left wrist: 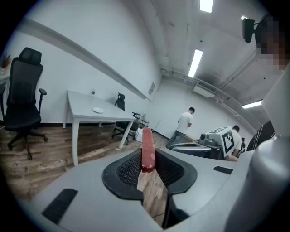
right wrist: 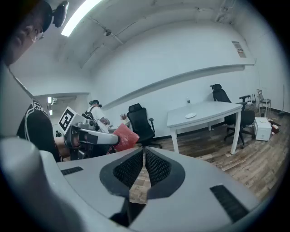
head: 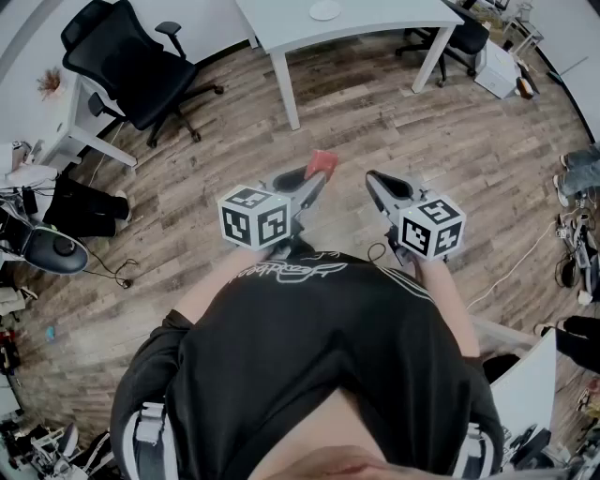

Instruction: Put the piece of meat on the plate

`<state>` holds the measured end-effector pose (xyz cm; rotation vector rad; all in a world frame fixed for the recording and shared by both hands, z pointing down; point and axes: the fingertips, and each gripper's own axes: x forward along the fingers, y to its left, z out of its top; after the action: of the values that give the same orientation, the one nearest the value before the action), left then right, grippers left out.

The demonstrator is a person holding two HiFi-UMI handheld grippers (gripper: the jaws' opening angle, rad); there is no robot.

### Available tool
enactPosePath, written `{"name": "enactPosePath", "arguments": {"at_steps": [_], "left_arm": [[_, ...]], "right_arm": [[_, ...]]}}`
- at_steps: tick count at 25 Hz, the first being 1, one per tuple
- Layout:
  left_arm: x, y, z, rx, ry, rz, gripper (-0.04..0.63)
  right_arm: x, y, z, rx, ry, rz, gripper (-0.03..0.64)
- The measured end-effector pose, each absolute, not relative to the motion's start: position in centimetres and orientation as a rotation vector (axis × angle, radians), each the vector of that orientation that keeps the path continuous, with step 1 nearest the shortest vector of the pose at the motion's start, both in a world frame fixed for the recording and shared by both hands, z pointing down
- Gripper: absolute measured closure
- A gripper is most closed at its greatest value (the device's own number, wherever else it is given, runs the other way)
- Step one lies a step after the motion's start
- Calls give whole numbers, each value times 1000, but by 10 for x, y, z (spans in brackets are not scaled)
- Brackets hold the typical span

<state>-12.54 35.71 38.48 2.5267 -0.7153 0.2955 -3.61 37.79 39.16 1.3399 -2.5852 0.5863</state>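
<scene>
A flat red piece of meat [head: 322, 163] sticks up from my left gripper [head: 317, 178], which is shut on it. In the left gripper view the meat [left wrist: 147, 148] stands on edge between the black pads. My right gripper [head: 372, 179] is beside it, shut with nothing in it, and its pads meet in the right gripper view [right wrist: 144, 153]. That view also shows the meat [right wrist: 125, 136] at the left gripper's tip. A small white plate [head: 325, 10] lies on the white table [head: 375, 23] ahead, across the wood floor. The plate [left wrist: 98, 110] is far beyond both grippers, as the right gripper view confirms [right wrist: 190, 115].
A black office chair [head: 131, 58] stands to the far left and another [head: 459, 37] behind the table's right end. Two people [left wrist: 185, 126] are in the background. Cables and gear [head: 47, 246] lie on the floor at the left, with a white desk corner [head: 530, 384] at the near right.
</scene>
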Motion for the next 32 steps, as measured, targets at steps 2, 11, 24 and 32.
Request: {"name": "enactPosePath", "arguments": {"at_steps": [2, 11, 24, 32], "left_arm": [[-124, 359, 384, 2530, -714, 294, 505], [-115, 364, 379, 2541, -696, 300, 504], [-98, 355, 384, 2539, -658, 303, 505], [-95, 331, 383, 2531, -659, 278, 505]], "right_arm": [[-35, 381, 392, 1340, -2585, 586, 596], [-26, 383, 389, 1364, -2591, 605, 597], [-15, 377, 396, 1383, -2603, 706, 595], [-7, 354, 386, 1397, -2680, 803, 595]]}}
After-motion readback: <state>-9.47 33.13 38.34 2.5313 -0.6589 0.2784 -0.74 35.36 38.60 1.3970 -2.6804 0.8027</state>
